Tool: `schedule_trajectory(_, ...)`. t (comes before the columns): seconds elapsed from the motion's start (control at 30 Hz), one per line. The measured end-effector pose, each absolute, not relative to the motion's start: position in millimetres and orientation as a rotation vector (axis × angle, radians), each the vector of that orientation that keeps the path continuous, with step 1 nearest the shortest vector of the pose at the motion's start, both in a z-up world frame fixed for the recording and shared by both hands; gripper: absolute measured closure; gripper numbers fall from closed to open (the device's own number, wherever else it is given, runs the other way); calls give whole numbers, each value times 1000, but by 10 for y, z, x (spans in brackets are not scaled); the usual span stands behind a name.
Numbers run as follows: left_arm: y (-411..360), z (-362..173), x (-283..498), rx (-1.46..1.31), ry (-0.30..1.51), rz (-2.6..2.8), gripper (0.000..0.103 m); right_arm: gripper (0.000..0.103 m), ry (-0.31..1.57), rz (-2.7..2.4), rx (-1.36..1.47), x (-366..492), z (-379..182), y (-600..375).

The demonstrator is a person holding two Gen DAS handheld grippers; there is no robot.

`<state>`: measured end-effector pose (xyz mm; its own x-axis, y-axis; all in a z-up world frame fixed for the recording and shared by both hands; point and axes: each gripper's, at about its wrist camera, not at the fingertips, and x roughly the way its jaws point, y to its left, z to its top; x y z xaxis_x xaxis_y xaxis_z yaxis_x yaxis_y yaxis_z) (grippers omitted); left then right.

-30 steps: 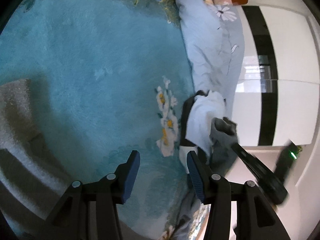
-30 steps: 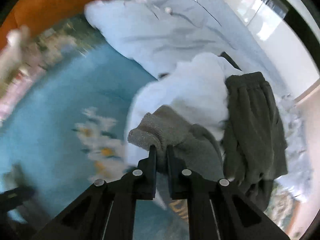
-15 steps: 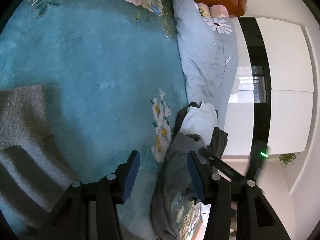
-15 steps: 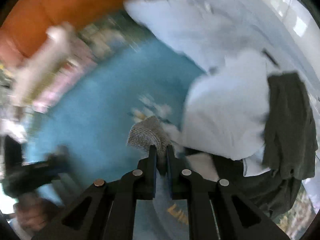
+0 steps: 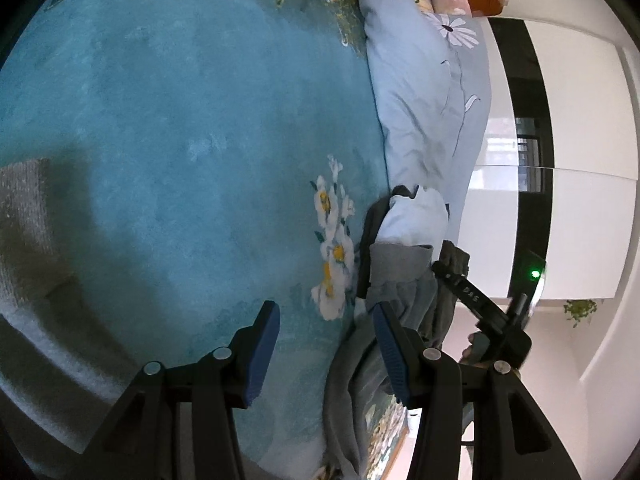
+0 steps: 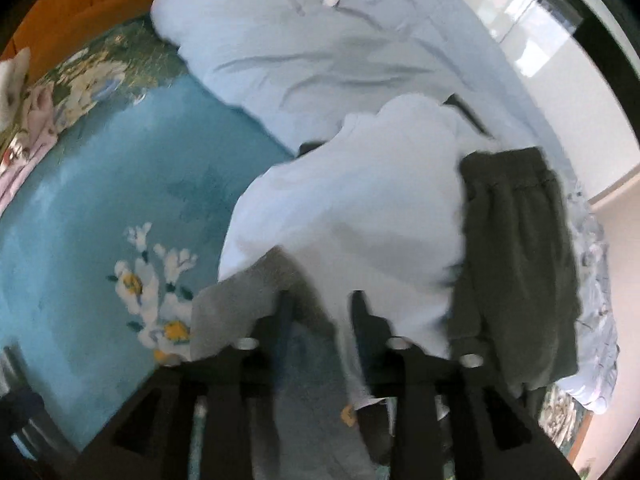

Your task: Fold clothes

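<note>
A grey knit garment [image 6: 256, 292] lies against a pile holding a pale blue garment [image 6: 360, 208] and a dark olive garment [image 6: 516, 256] on the teal bed cover [image 6: 100, 184]. My right gripper [image 6: 320, 308] is open, its blurred fingers either side of the grey garment's edge, nothing held. In the left wrist view the grey garment [image 5: 396, 272] drapes down by the pile, with the right gripper [image 5: 476, 304] beside it. My left gripper [image 5: 324, 340] is open and empty over the teal cover [image 5: 180, 140]. A second grey knit piece [image 5: 28, 216] lies at far left.
A light blue duvet [image 5: 420, 92] runs along the bed's far side, also seen in the right wrist view [image 6: 320, 40]. An orange headboard [image 6: 80, 8], pink items [image 6: 28, 112], white wardrobe doors [image 5: 580, 120].
My right gripper has opened and let go of the grey garment, which now lies by the pile. My left gripper stays open and shifted slightly over the cover.
</note>
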<state>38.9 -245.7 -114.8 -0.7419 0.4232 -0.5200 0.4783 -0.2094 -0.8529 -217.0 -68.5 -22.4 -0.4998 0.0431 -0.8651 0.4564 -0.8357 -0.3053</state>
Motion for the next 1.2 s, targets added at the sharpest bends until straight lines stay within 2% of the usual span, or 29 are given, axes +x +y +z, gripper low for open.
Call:
schedule_trajectory(0.13,-2501,-1130,449,1053,1973,-2135,50,58,815,-2409,1260,-1885,-38,-893)
schedule_trajectory(0.17,-2517,-1109,481,1034,1973,-2137,50,57,822,-2324,1269,-1775,-82,-1002)
schedule_trajectory(0.27,-2607,-1027,624,1000,1977,-2128,50,54,1010,-2087,1308,-1490,-506,-1374)
schedule_trajectory(0.37,-2865,-850,861,1030,1879,-2140,50,50,1239,-2084,1292,-1433,-890,-1489)
schedule_trajectory(0.47,-3220,-661,1097,1133,1691,-2160,50,50,1350,-2080,1336,-1494,-1107,-1472)
schedule_trajectory(0.5,-3317,-628,1168,1159,1629,-2160,50,52,1387,-2082,1337,-1510,-1144,-1467)
schedule_trajectory(0.57,-3465,-621,1303,1186,1545,-2154,50,71,1450,-2093,1337,-1545,-1167,-1465)
schedule_trajectory(0.6,-3525,-656,1377,1191,1540,-2142,50,84,1474,-2104,1335,-1565,-1145,-1469)
schedule_trajectory(0.63,-3575,-715,1458,1190,1557,-2118,50,88,1498,-2114,1334,-1584,-1123,-1473)
schedule_trajectory(0.7,-3635,-846,1601,1180,1618,-2069,50,94,1440,-2133,1353,-1618,-988,-1472)
schedule_trajectory(0.77,-3656,-929,1685,1163,1661,-2048,50,95,1318,-2168,1341,-1589,-754,-1500)
schedule_trajectory(0.97,-3676,-931,1695,1098,1732,-2085,50,96,761,-2069,1160,-1097,331,-1819)
schedule_trajectory(1.03,-3657,-922,1655,1116,1736,-2096,50,96,737,-1982,1158,-972,277,-2045)
schedule_trajectory(1.1,-3632,-911,1621,1151,1729,-2109,50,96,823,-1912,1221,-920,-59,-2283)
schedule_trajectory(1.2,-3629,-894,1647,1185,1709,-2120,50,96,821,-1866,1357,-910,-530,-2426)
